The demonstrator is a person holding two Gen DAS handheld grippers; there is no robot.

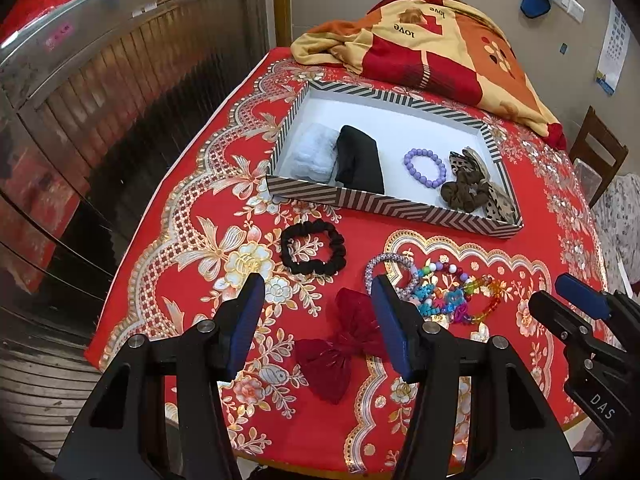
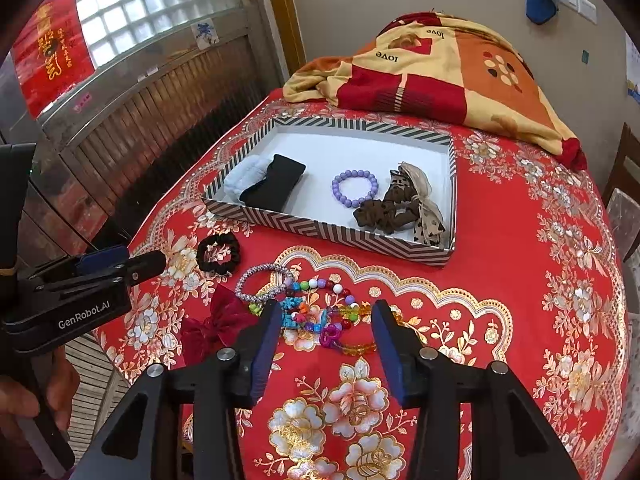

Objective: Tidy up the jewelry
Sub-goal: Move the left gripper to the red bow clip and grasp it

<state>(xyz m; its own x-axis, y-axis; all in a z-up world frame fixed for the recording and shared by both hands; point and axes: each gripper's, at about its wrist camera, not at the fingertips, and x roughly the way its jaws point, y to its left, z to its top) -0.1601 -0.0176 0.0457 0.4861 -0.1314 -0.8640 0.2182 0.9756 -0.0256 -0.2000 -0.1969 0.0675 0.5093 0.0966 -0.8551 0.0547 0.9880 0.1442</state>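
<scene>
We hold both tongs spread and empty, and the tangle of bead bracelets (image 2: 320,312) lies on the table just ahead between the right tongs (image 2: 325,322), while the left tongs (image 1: 318,294) stand over the red bow (image 1: 340,344).

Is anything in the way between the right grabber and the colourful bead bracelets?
Nothing visible. The right gripper hangs open over the colourful bead bracelets, with only red tablecloth around them.

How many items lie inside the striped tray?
4: pale blue fluffy band and black cloth band at the left, purple bead bracelet in the middle, brown leopard scrunchie at the right; others may be hidden.
</scene>
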